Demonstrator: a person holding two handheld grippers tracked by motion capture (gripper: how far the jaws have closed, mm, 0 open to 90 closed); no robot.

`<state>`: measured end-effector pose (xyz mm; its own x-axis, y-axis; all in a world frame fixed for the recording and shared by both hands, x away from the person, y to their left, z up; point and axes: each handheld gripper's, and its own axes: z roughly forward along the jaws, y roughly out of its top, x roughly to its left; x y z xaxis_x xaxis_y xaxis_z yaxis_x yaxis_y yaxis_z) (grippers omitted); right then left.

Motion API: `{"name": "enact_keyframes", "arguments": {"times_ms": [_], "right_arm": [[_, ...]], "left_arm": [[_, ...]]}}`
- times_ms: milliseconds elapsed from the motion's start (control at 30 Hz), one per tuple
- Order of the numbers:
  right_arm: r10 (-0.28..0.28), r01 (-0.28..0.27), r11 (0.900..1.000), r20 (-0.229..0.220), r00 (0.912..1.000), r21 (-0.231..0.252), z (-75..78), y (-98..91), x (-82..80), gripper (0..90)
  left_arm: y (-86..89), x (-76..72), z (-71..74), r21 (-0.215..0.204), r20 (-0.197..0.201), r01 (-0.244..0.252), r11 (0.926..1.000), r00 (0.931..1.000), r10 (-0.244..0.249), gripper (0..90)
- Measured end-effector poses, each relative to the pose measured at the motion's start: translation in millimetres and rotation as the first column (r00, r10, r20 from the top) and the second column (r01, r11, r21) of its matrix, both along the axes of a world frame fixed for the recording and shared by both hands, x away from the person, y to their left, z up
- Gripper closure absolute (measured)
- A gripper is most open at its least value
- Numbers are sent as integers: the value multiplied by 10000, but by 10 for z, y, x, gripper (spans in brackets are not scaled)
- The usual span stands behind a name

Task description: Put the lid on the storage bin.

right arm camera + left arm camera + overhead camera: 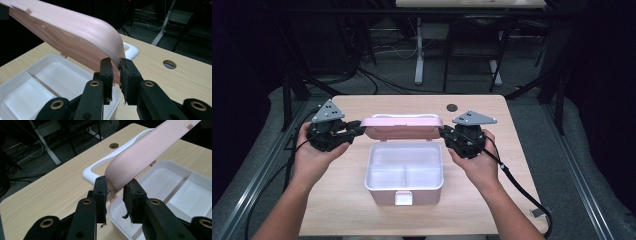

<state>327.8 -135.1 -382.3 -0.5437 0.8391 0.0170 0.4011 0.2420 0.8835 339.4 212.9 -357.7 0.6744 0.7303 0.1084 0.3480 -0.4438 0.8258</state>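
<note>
I have both hands level at mid-surface, pointing inward. My left gripper (354, 129) is clamped on the lid's (402, 126) 9 o'clock end, and my right gripper (445, 134) pinches its 3 o'clock end. The lid is smooth pink plastic with rounded corners and a white handle (100, 165), raised about upright along the far edge of the white box (404, 175). The box is divided into compartments and sits mid-surface on pale wood (512, 150). My fingers (101, 192) hide the lid's corner edges.
</note>
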Motion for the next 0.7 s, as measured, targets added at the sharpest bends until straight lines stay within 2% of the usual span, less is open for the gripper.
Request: {"name": "enact_keyframes", "arguments": {"times_ms": [200, 267, 500, 700], "right_arm": [[-88, 90, 9999, 162, 9998, -128, 52, 20, -60, 796], [-55, 55, 10000, 72, 10000, -37, 38, 13, -60, 797], [-121, 126, 9995, 169, 9998, -290, -7, 35, -105, 798], [-38, 47, 9995, 272, 9996, -302, -21, 27, -183, 799]], "left_arm": [[4, -32, 6, 29, 55, -12, 10000, 10000, 12, 725], [4, -42, 7, 66, 64, 0, 10000, 10000, -1, 726], [0, -114, -7, 224, 145, 30, 9997, 9999, -33, 726], [23, -202, -50, 89, 163, 131, 9999, 9998, -133, 727]]}}
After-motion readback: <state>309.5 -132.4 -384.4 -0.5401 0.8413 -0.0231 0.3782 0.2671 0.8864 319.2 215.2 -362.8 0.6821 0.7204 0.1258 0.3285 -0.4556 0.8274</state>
